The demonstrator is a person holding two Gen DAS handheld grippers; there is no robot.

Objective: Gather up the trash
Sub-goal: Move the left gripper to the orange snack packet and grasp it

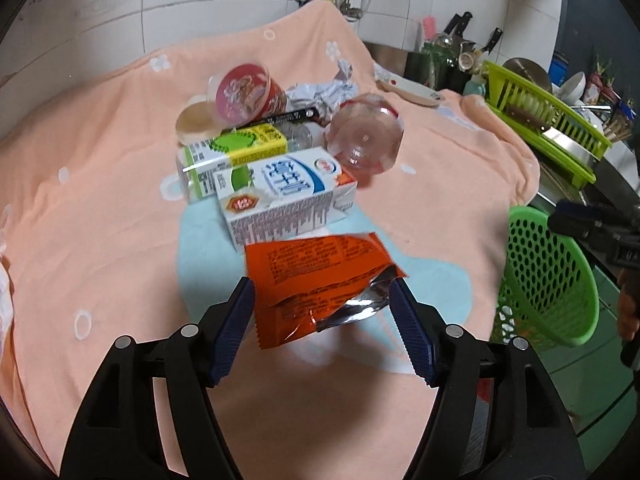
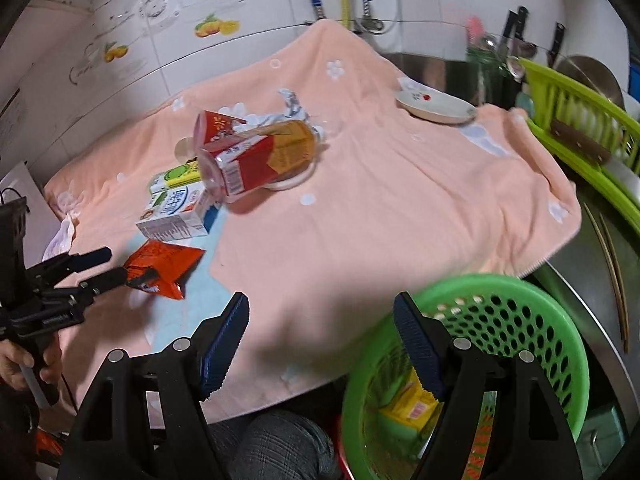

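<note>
Left gripper [image 1: 322, 286] fingers spread around orange wrapper [image 1: 320, 276], not clamped; crinkly foil may slip on closing. Right gripper [image 2: 322, 300] released, empty, above green basket [image 2: 532, 304].

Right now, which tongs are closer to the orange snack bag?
Left. The left tongs are open around the orange snack bag on the towel. The right tongs are off to the side, by the green basket, open and empty.

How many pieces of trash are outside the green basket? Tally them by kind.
Drink cartons: 2, the white-blue carton and the green-yellow carton
Orange snack wrapper: 1
Clear plastic bottle: 1
Red cup: 1
Crumpled foil: 1
Total: 6
</note>
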